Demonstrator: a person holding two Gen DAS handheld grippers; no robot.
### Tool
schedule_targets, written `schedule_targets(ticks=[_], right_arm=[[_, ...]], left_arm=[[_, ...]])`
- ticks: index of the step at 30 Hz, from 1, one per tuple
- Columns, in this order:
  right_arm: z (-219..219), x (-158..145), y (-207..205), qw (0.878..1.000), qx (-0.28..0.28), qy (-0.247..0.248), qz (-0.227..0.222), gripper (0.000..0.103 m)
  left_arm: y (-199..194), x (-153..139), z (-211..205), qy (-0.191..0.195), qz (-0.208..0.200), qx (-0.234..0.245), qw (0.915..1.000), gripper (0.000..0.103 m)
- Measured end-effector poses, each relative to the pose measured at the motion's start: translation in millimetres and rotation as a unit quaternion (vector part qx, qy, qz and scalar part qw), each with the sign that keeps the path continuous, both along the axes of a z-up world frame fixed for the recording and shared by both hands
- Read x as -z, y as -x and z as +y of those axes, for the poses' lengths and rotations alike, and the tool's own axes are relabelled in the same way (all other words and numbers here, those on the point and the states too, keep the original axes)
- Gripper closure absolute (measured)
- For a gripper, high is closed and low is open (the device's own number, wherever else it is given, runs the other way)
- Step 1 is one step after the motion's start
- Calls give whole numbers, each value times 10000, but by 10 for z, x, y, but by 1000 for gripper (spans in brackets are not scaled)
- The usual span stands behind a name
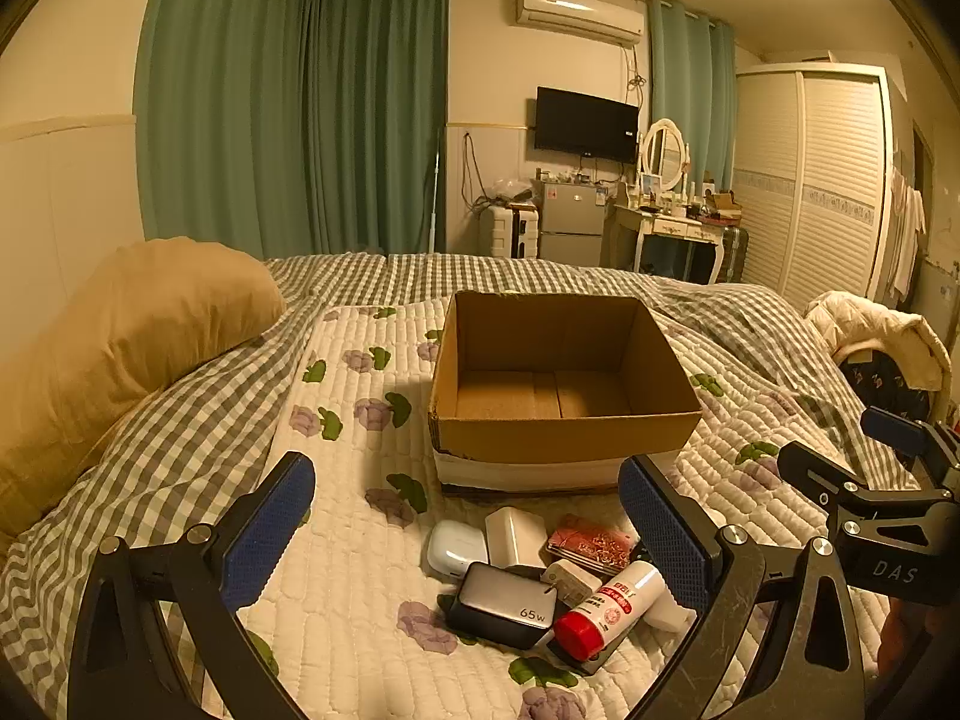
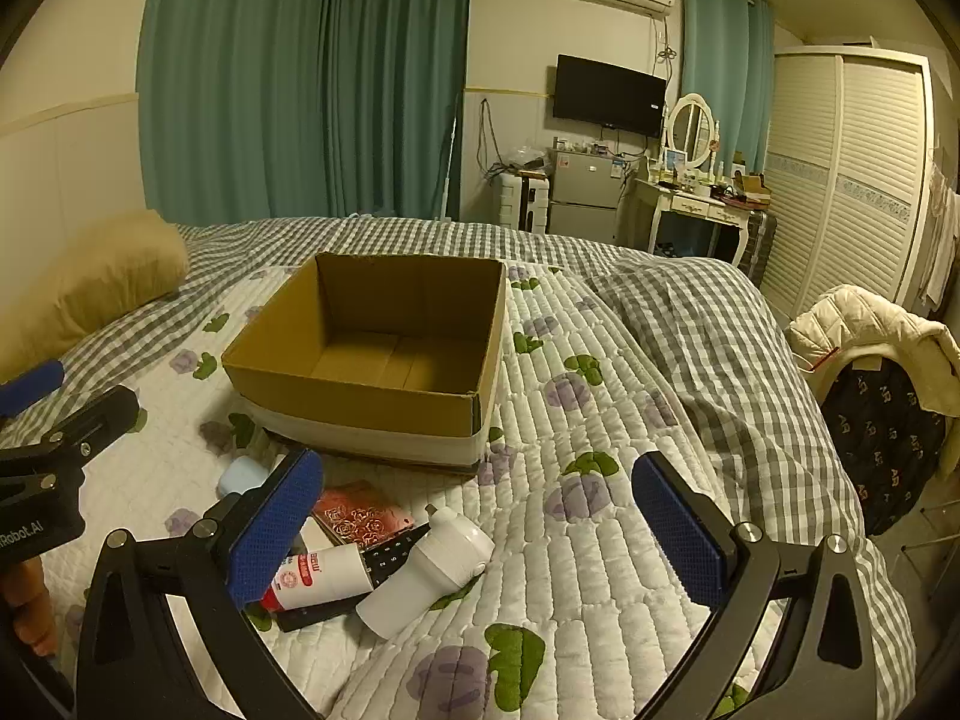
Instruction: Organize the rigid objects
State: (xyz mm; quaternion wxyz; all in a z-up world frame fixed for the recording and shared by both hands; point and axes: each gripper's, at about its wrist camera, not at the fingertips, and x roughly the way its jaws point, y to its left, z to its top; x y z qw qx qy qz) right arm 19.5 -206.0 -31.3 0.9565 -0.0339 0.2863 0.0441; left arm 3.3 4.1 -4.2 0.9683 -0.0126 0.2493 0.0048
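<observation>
An open, empty cardboard box [image 1: 564,438] [image 2: 360,396] sits on the quilted bed. In front of it lies a pile: a white earbud case [image 1: 454,547], a white charger block [image 1: 516,535], a dark 65W charger [image 1: 501,603], a red-capped white tube [image 1: 609,606] [image 2: 321,577], a red patterned card box [image 1: 591,540] [image 2: 360,517], a white bottle [image 2: 429,570] and a black remote [image 2: 390,552]. My left gripper [image 1: 474,531] is open above the pile. My right gripper [image 2: 480,525] is open above the pile's right side.
A tan pillow [image 1: 120,348] lies at the left. A checked duvet [image 2: 708,348] is bunched at the right. A chair with a jacket [image 2: 882,360] stands beside the bed. A dresser, fridge and wardrobe stand beyond the bed.
</observation>
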Motion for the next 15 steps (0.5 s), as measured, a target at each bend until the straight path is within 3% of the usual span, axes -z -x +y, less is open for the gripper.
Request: schedule_targets(ticks=[15], right_arm=[[50, 17, -15, 10000, -35, 48, 39, 0]], left_arm=[[-27, 19, -10, -50, 55, -26, 10000, 0]])
